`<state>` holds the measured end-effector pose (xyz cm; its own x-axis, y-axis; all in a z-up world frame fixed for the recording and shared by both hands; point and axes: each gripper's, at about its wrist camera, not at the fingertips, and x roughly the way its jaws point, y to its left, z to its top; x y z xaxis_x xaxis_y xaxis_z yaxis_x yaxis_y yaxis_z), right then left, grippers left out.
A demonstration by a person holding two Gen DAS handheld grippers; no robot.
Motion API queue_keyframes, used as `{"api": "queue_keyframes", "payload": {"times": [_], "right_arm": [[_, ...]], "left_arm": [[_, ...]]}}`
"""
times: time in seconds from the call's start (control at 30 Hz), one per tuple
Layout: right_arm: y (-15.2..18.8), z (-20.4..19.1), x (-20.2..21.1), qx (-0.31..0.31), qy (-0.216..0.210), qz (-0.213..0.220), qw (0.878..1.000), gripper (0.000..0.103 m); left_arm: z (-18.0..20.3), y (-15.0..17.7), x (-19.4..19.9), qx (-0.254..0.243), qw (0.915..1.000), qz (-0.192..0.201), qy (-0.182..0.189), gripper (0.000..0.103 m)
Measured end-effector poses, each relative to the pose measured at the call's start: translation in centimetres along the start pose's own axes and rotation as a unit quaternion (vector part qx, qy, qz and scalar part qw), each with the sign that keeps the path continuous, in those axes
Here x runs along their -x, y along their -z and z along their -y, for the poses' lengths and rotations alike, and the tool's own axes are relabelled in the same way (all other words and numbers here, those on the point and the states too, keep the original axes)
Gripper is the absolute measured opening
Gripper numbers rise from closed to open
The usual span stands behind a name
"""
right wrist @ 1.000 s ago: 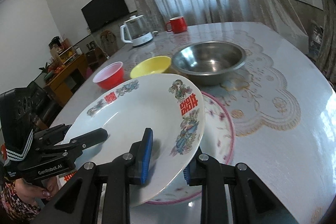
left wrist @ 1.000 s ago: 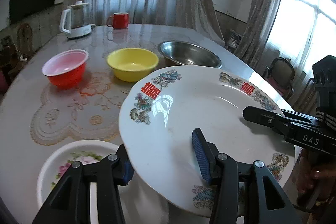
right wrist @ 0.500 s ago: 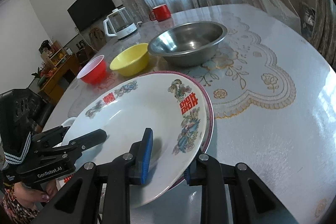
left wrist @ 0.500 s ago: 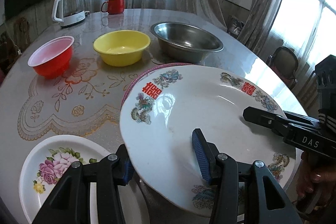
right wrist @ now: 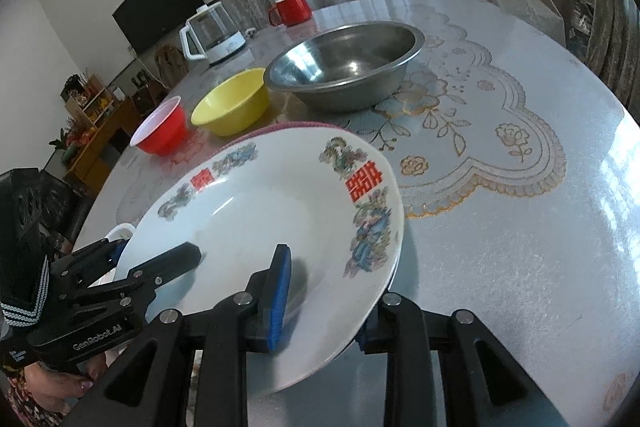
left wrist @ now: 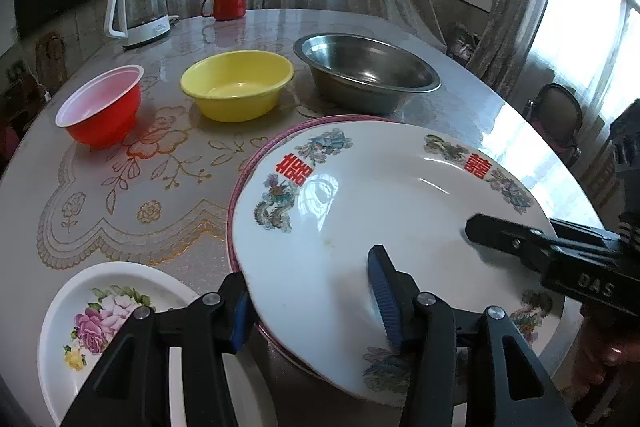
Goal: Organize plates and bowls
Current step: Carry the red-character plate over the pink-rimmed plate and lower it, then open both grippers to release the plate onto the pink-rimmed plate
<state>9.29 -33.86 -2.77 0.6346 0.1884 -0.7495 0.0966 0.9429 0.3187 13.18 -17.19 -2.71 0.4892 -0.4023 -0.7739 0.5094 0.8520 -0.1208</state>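
A large white plate (left wrist: 360, 207) with red characters and dragon prints lies nearly flat on a pink-rimmed plate (left wrist: 256, 155), which shows only as a thin edge beneath it. My left gripper (left wrist: 308, 279) straddles its near rim, one pad on top and one under, and its jaws are opening. My right gripper (right wrist: 326, 291) holds the opposite rim of the plate (right wrist: 260, 211) the same way, jaws also opening, the lower finger hidden under the rim. Each gripper's pads still look to be against the plate. A small rose-patterned plate (left wrist: 100, 307) lies at the lower left.
Behind stand a red bowl (left wrist: 100, 111), a yellow bowl (left wrist: 236, 87) and a steel bowl (left wrist: 368, 67). A kettle (left wrist: 136, 11) and a red mug (left wrist: 228, 3) sit at the far edge. The round table (right wrist: 520, 227) carries a lace mat. A hand (right wrist: 60, 387) grips the left tool.
The white plate has come down with both grippers from a tilt above the table onto the pink-rimmed plate. The right gripper's fingers stand slightly wider apart.
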Motion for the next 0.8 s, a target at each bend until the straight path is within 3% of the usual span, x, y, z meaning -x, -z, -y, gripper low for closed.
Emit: {"api": "queue_keyframes", "payload": {"times": [0.43,0.8], "right_arm": [[1.9,0.6,3.3,-0.061,-0.041,-0.020,0.997,0.030],[1.4,1.0,2.5,-0.061,-0.016,0.003,0.998,0.020]], "left_arm": [[0.4,0.1,-0.3,-0.019,0.9996,-0.004,-0.020,0.053],[-0.4,-0.3,1.3,0.004,0.9998,-0.001,-0.021,0.057]]}}
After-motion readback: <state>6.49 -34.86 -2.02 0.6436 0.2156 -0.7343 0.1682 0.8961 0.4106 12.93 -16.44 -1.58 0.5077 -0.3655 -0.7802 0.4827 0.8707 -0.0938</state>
